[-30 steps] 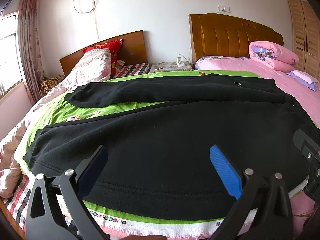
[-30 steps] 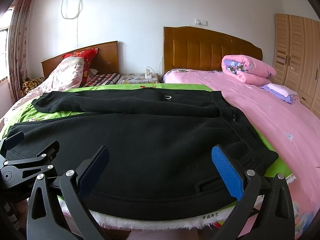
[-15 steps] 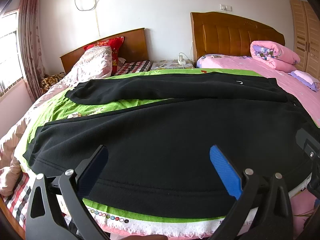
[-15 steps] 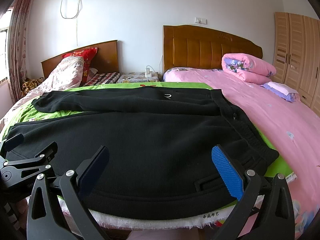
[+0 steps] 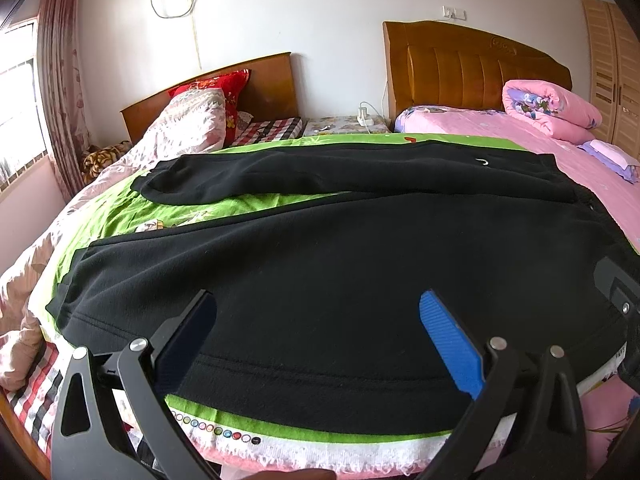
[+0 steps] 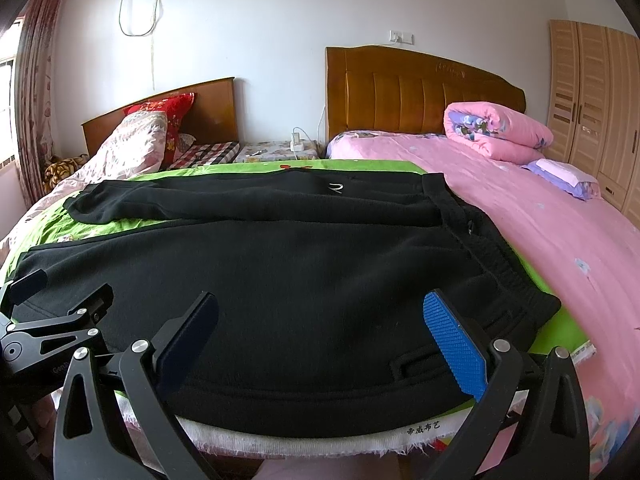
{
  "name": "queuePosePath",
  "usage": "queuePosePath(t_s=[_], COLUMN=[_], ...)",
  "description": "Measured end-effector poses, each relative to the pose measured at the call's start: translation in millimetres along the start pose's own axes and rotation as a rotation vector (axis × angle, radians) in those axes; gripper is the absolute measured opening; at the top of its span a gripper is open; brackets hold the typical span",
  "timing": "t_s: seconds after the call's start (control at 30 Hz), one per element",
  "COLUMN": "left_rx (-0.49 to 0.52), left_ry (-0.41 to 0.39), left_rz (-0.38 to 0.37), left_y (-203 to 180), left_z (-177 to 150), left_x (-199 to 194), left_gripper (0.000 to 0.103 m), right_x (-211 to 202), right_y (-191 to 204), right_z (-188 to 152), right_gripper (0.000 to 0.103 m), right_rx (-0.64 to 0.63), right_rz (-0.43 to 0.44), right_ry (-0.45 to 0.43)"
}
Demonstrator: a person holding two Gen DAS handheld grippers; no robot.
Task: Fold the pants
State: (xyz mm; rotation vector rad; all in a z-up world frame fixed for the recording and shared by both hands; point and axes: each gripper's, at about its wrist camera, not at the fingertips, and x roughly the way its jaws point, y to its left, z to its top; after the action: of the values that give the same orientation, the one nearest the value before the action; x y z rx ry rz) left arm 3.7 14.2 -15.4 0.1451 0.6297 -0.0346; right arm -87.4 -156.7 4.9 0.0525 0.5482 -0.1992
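Black fleece pants (image 5: 340, 264) are spread flat on a bright green printed sheet (image 5: 120, 216) on the bed, waistband to the right near the pink bedspread (image 6: 560, 240), both legs running left w/ a strip of green showing between them. Far leg has a small white logo (image 6: 335, 188).

Left tool (image 5: 316, 332) hangs over the near edge of the near leg, blue pads wide apart, nothing in it. Right tool (image 6: 320, 332) same deal, gaping wide and holding nothing, over the waist end by a pocket slit (image 6: 416, 362). Can't tell if either touches the fabric.
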Motion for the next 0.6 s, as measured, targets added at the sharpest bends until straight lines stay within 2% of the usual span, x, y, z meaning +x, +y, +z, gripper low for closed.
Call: queuePosePath(t_s=[0.6], left_rx=[-0.004], left_ry=[0.021], left_rz=[0.01], left_y=[3.0], left_z=[-3.4], left_x=[4.3], left_gripper=[0.102], right_x=[2.6], right_y=[-1.1], right_z=[-2.7], right_gripper=[0.099], right_rx=[0.006], right_rz=[0.002], right_ry=[0.019])
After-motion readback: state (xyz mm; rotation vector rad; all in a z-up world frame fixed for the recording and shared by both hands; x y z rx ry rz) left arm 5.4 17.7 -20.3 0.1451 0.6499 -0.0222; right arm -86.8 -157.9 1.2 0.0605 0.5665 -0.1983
